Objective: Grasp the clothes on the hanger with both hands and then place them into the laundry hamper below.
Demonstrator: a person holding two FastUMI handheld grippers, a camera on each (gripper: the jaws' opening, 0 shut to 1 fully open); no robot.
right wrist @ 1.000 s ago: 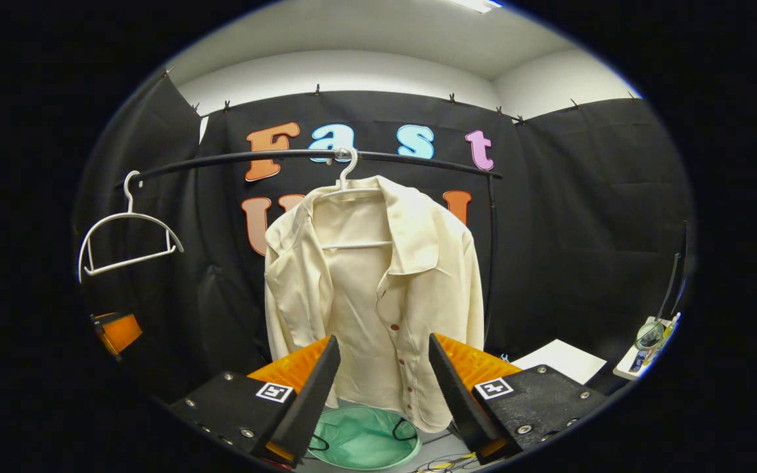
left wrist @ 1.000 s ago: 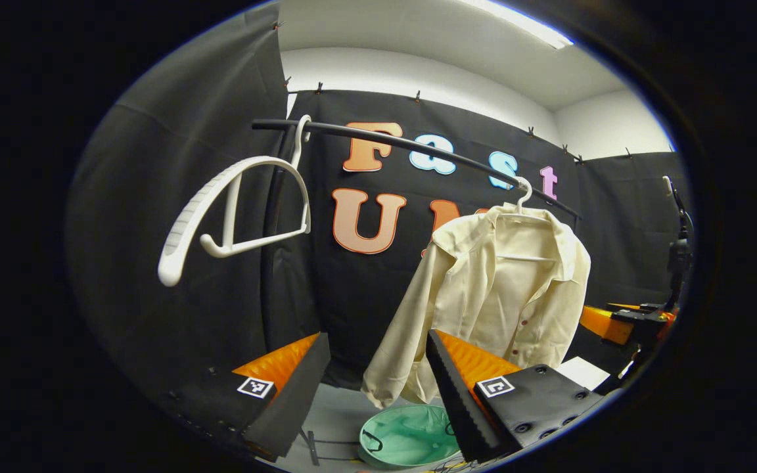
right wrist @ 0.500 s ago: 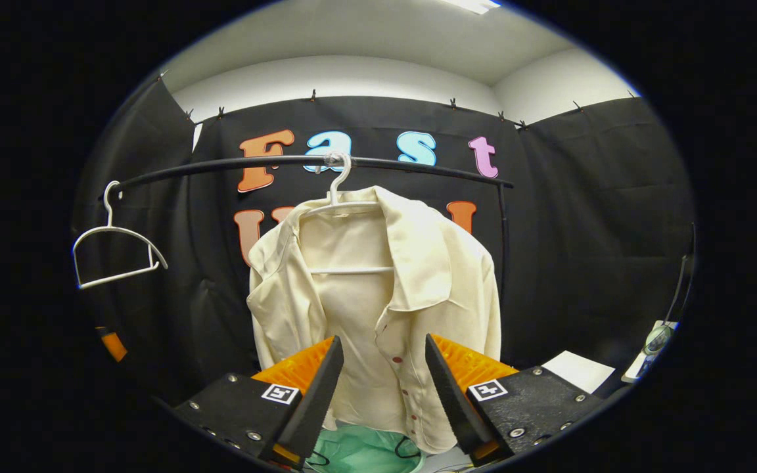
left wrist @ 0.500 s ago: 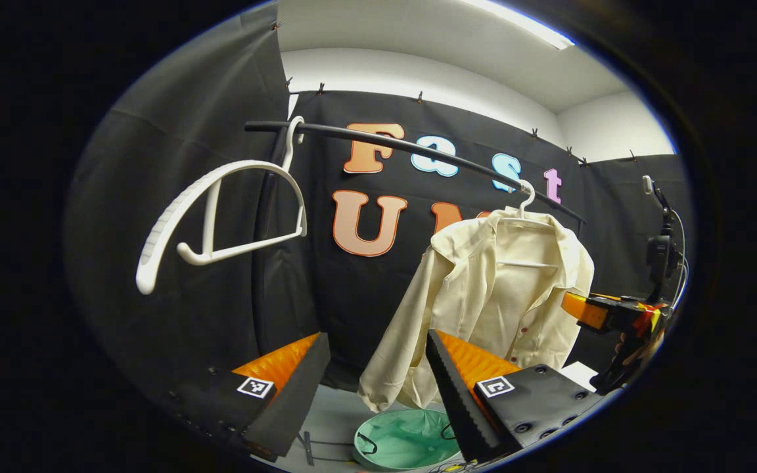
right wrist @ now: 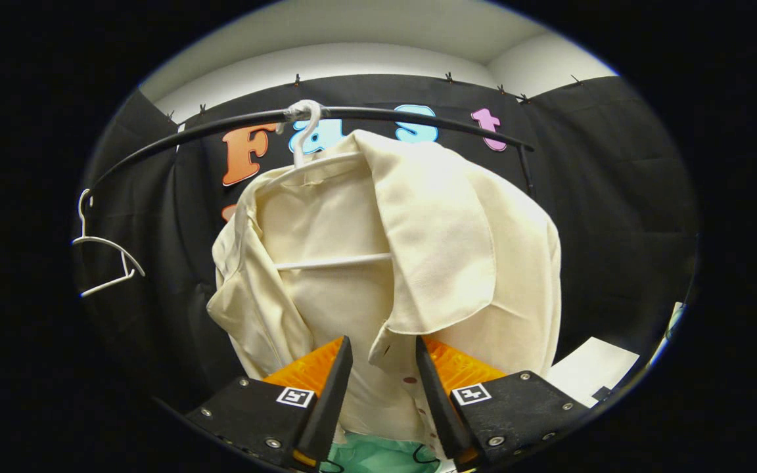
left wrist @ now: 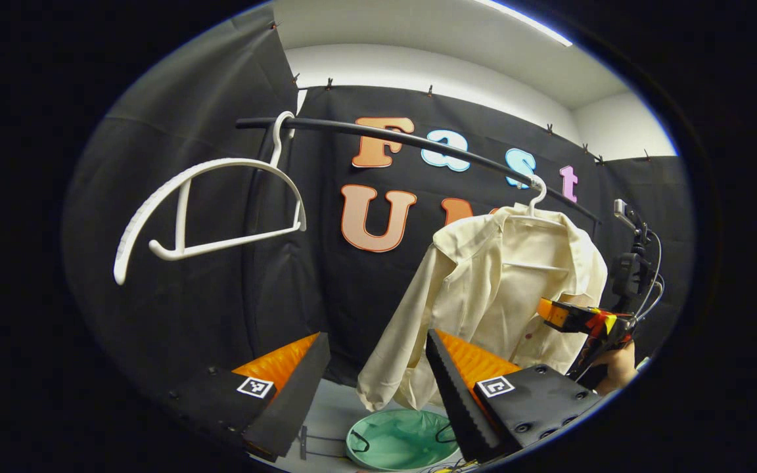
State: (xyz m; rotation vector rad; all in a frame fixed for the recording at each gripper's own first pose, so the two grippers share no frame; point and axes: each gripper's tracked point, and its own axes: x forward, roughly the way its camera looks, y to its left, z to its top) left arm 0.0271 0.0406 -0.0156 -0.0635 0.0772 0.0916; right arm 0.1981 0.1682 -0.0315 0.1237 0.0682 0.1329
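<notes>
Soft cream shirt (right wrist: 385, 263) draped on a thin white hanger (right wrist: 306, 135), right gripper (right wrist: 384, 368) fingers spread at its placket, left gripper (left wrist: 378, 368) spread, round green hamper (left wrist: 399, 447) below.

In the right gripper view the shirt (right wrist: 385, 263) and the fingers (right wrist: 332, 401) hide most of the hamper (right wrist: 365, 456). In the left gripper view a finger covers the hamper's right rim, and the shirt's far sleeve is hidden.
</notes>
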